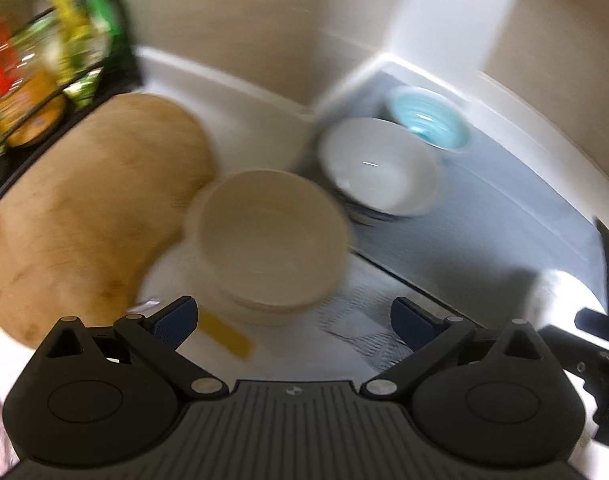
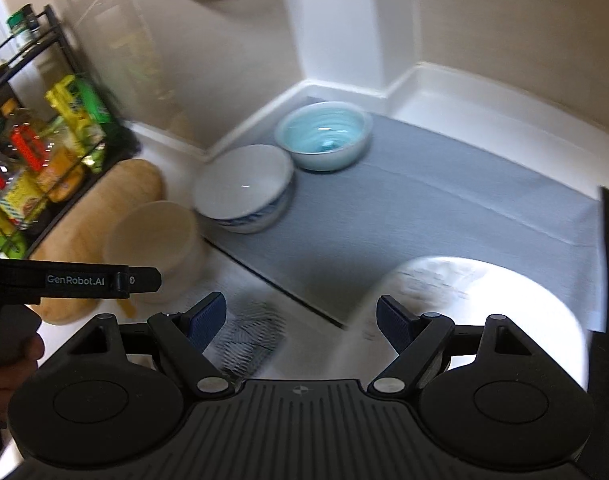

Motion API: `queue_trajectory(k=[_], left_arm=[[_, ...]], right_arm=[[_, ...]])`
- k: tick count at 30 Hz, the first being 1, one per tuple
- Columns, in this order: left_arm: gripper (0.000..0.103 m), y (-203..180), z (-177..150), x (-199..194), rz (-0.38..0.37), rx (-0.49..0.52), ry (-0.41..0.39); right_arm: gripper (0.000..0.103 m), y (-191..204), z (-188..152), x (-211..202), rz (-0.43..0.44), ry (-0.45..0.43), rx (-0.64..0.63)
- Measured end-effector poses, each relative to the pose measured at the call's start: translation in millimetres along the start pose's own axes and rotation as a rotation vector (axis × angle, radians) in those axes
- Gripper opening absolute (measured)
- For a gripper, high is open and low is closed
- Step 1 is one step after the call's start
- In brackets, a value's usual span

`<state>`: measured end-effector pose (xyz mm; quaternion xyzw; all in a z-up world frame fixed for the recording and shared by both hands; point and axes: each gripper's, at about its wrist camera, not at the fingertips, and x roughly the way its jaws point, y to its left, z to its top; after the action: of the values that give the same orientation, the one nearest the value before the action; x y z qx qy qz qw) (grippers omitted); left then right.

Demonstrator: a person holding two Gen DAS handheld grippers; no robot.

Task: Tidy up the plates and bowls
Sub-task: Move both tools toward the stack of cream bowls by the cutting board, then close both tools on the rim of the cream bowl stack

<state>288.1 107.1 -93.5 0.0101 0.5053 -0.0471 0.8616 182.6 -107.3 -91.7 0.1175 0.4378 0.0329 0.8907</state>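
Bowls and a plate sit scattered on a white tabletop in a kitchen corner, part of it covered by a grey mat (image 2: 444,200). Taking the mat as the landmark: a blue bowl (image 2: 324,136) stands at its far corner by the wall, and a white bowl (image 2: 242,188) with a blue pattern outside sits just beside it on the mat's left edge, tilted, apparently resting on something dark. A cream bowl (image 1: 268,236) stands off the mat to its left, on the bare tabletop, touching or overlapping a wooden cutting board (image 1: 88,208). A white plate (image 2: 488,312) lies at the mat's near edge.

The left gripper (image 1: 294,320) is wide open with nothing between its blue pads. The cream bowl lies straight ahead of it and just below, centred between the fingers, so this hand is the nearer one to that bowl. The right gripper (image 2: 302,322) is also spread wide and empty; the plate lies just to its right, with the rim passing under the right finger, though the blur hides whether it touches. In the right wrist view, a hand (image 2: 12,360) holds the left gripper's handle at the left edge.

Judging by the layout, the left hand is likely lining up on the cream bowl. A round bowl has no long axis, so the grip would take the rim. A rack of bottles (image 2: 36,160) stands far left of the mat.
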Motion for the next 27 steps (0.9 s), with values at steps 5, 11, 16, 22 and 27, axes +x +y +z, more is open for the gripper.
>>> queue_trajectory(k=[5,11,16,22,27], left_arm=[[0.103,45.4,14.6,0.6,0.096,-0.103,-0.012],[0.103,75.3,33.9,9.9,0.14,-0.139,-0.006],[0.103,79.8,44.4,27.9,0.136,-0.133,0.017],[0.103,78.7,49.1,46.0,0.13,-0.12,0.041],[0.103,77.8,54.5,59.8,0.13,-0.099,0.058]], right_arm=[[0.084,19.9,19.7,32.8,0.1,0.076,0.045],[0.084,38.2,38.9,74.5,0.17,0.16,0.088],[0.084,48.7,45.9,104.1,0.165,0.208,0.106],[0.084,59.7,49.8,128.6,0.123,0.245,0.075],[0.084,65.0,53.9,140.6,0.091,0.265,0.076]])
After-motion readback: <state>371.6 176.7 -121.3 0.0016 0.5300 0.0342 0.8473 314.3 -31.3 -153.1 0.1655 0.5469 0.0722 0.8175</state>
